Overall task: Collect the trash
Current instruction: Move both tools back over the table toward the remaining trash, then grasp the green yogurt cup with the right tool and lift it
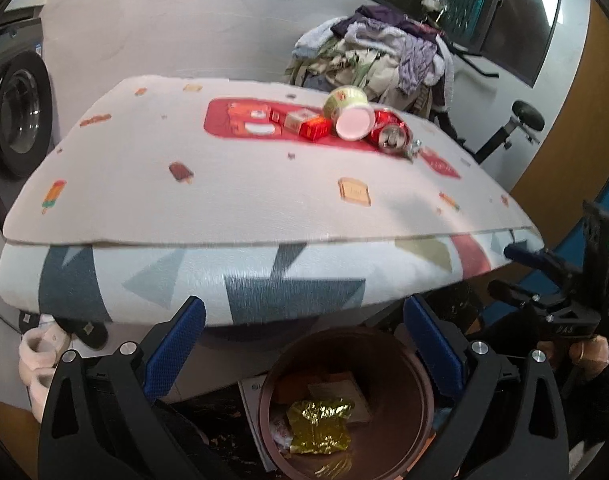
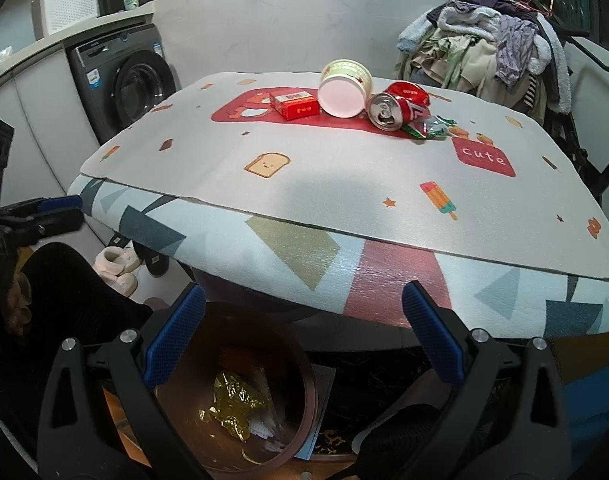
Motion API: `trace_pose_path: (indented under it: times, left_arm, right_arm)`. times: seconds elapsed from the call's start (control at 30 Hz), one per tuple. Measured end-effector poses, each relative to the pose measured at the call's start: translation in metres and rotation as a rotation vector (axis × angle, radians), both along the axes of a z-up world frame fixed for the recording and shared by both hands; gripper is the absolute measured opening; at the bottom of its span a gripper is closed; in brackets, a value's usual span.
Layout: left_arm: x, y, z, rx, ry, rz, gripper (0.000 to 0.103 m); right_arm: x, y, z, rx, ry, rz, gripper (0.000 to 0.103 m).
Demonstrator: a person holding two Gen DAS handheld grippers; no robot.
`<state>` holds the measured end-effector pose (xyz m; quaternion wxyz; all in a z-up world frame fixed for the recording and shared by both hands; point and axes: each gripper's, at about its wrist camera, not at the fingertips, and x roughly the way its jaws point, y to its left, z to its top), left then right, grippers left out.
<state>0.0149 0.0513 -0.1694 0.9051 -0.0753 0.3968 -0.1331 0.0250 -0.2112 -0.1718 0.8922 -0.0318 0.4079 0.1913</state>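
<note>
A brown bin [image 1: 418, 384] stands on the floor by the table's front edge, with a gold wrapper [image 1: 319, 424] inside; it also shows in the right wrist view [image 2: 304, 376]. On the table's far side lie a red box [image 2: 295, 105], a tipped paper cup [image 2: 344, 88], a crushed red can [image 2: 398, 106] and a green wrapper [image 2: 432, 127]. My left gripper [image 1: 304, 340] is open and empty above the bin. My right gripper [image 2: 304, 324] is open and empty, to the right of the bin.
The table [image 2: 344, 184] has a white printed mat over a patterned cloth. A washing machine [image 2: 124, 84] stands at the left. A pile of clothes [image 2: 496, 48] is behind the table. Slippers [image 2: 118, 268] lie on the floor under it.
</note>
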Motion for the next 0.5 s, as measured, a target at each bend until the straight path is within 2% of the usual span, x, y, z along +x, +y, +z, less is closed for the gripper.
trace_pose_path:
  times: [0.23, 0.5]
  left_arm:
    - [0.031, 0.007, 0.037, 0.052, -0.057, 0.011, 0.097]
    - [0.090, 0.026, 0.071, 0.060, -0.067, 0.058, 0.097]
  right_arm:
    - [0.026, -0.001, 0.019, -0.010, -0.003, -0.043, 0.097]
    - [0.102, 0.008, 0.061, -0.020, -0.007, -0.112, 0.097]
